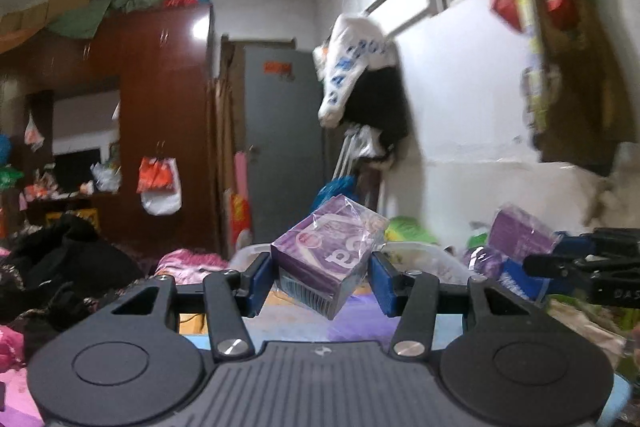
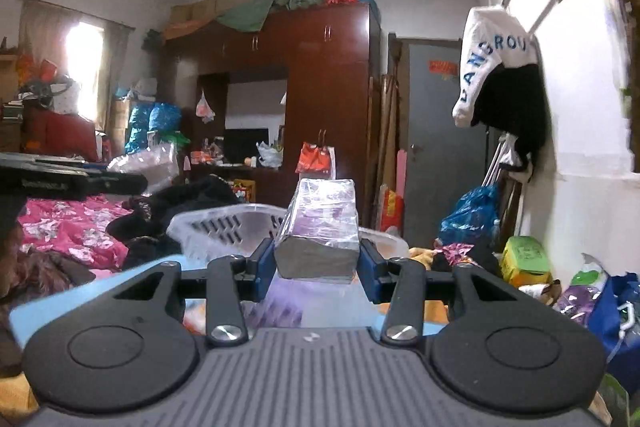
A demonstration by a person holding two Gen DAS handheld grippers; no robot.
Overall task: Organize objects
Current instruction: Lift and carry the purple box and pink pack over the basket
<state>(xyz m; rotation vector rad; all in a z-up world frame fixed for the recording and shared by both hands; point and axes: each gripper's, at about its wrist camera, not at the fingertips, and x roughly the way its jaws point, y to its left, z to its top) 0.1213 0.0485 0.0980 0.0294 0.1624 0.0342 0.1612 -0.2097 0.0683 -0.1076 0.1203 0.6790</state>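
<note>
The left claw (image 1: 320, 277) is clamping a tilted purple tissue pack (image 1: 329, 251); the right claw (image 2: 316, 261) is gripping another wrapped tissue pack (image 2: 320, 233), the white basket (image 2: 224, 227) at ten o'clock behind.

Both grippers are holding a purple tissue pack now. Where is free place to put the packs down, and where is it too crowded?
The white slotted basket ahead looks the likeliest spot, though its inside is hidden. The pink floral bedding shows a bare patch between the basket and the black clothes. By the right wall it is crowded: blue bag, green box.
</note>
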